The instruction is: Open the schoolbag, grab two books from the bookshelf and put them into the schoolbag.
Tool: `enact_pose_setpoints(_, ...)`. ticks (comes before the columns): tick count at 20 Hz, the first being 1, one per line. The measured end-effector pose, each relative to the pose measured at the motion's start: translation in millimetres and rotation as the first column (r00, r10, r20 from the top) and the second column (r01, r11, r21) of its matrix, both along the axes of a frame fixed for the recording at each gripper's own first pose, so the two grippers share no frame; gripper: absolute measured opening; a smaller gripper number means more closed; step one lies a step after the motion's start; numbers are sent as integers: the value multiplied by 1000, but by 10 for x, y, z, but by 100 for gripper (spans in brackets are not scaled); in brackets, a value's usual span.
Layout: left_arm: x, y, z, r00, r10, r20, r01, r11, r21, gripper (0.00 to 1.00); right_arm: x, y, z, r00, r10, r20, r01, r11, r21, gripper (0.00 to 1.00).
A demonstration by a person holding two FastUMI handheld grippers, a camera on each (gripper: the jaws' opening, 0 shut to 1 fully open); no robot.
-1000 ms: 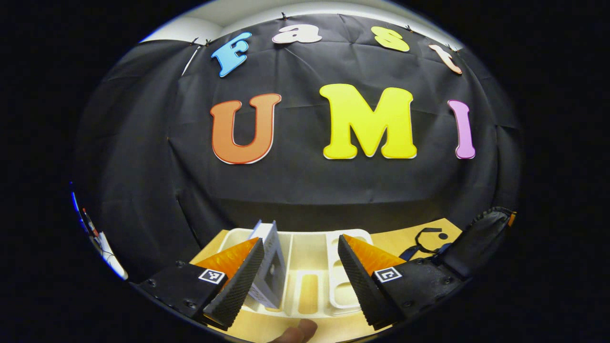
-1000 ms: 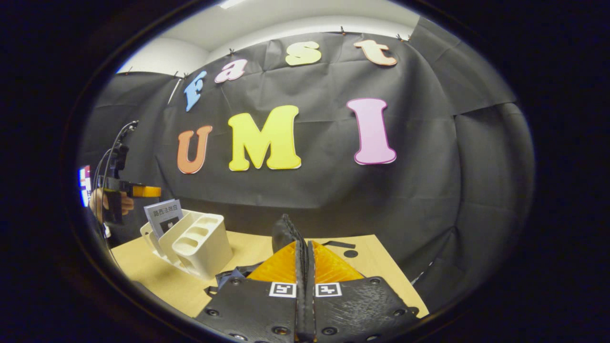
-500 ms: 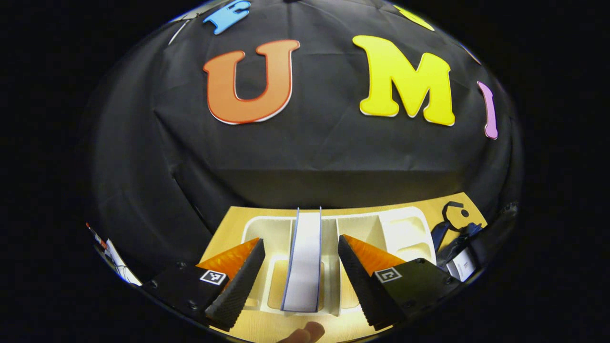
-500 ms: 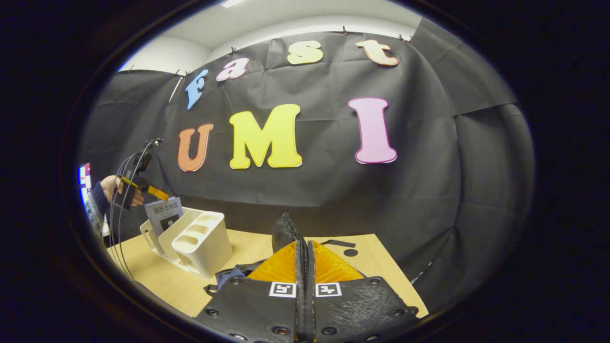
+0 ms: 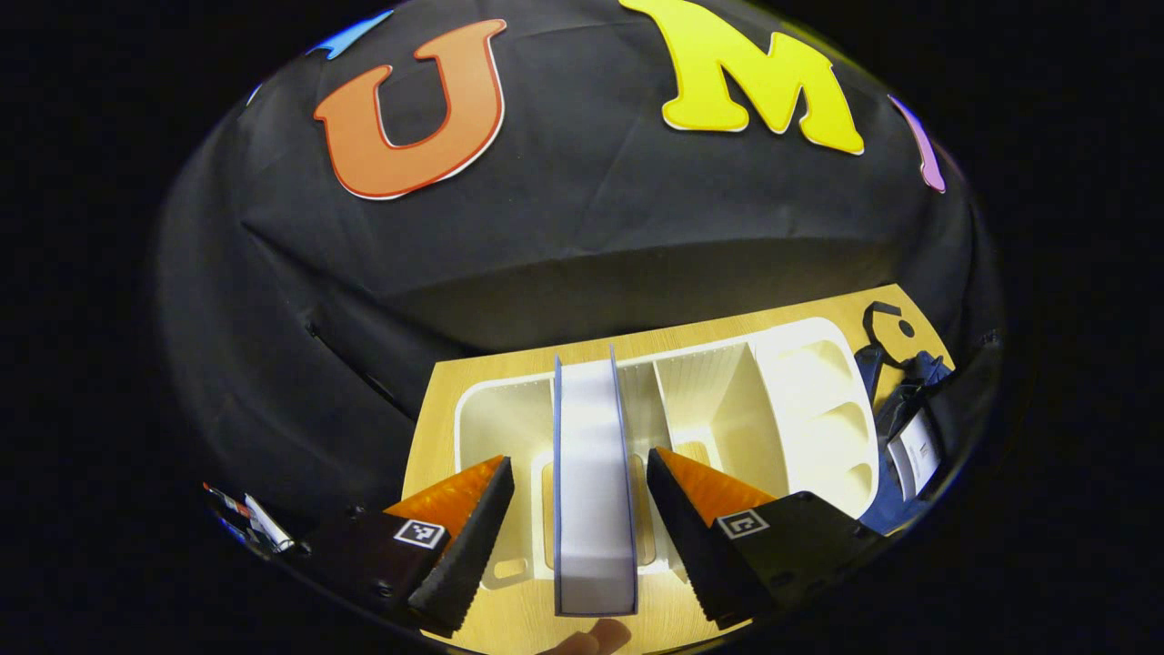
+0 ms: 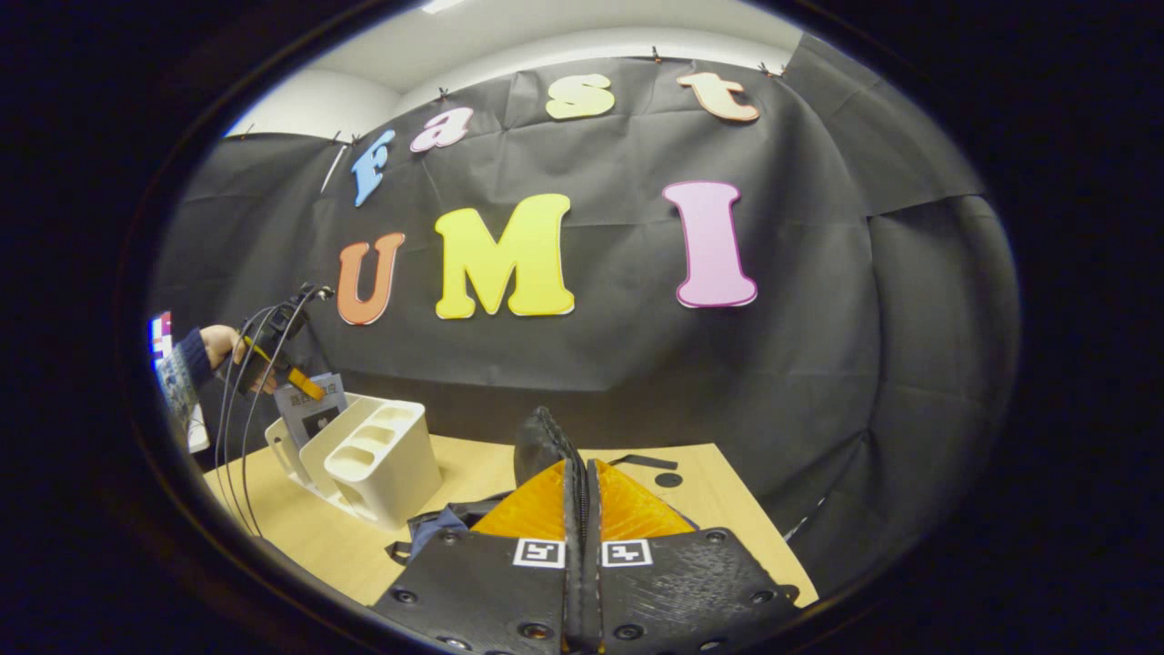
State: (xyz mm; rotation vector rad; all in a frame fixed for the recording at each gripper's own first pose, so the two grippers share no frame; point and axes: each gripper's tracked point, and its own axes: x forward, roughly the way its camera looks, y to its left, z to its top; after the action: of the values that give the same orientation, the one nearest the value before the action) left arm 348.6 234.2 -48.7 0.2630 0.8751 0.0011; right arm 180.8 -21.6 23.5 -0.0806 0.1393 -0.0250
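Note:
A book (image 5: 591, 482) with white pages and blue covers stands upright in the white bookshelf (image 5: 800, 400). My left gripper (image 5: 577, 462) is open, one finger on each side of the book, not touching it. The right gripper view shows that gripper (image 6: 273, 359) far left over the same book (image 6: 314, 411), held by a hand (image 6: 218, 344). My right gripper (image 6: 579, 466) is shut on a black flap (image 6: 538, 441) of the schoolbag (image 6: 436, 528), which rises from its fingertips. The dark blue schoolbag (image 5: 900, 428) lies right of the shelf.
The bookshelf (image 6: 373, 455) and the bag rest on a wooden table (image 6: 473, 473) against the black cloth wall. Cables (image 6: 238, 437) hang from the left gripper. A fingertip (image 5: 591, 637) shows at the bottom edge of the left gripper view.
My left gripper has tilted down and come closer, so the book now stands between its open fingers. The right gripper has stayed still, shut on the flap.

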Motion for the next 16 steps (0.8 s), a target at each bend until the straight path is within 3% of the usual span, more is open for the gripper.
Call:
enact_pose_setpoints(8,9,86,-81,997,23,-67,-21,1000,21,75,-45,-131,-49,1000,1,4,-1,999,33,0)
enact_pose_setpoints(9,12,84,-80,998,22,-65,-21,1000,15,68,-43,-123,-65,1000,11,6,-11,999,42,0)
enact_pose_setpoints(12,-59,13,-55,997,26,-70,-28,999,-22,63,-9,-209,-138,1000,5,-4,-5,998,59,0)
enact_pose_setpoints(13,-89,-38,-53,997,22,-72,-25,999,-47,54,7,-223,-152,1000,4,-8,-3,998,67,0)
enact_pose_setpoints(16,-168,-129,-46,997,29,-78,-36,996,-85,46,12,-243,-169,1000,0,-11,1,997,71,0)
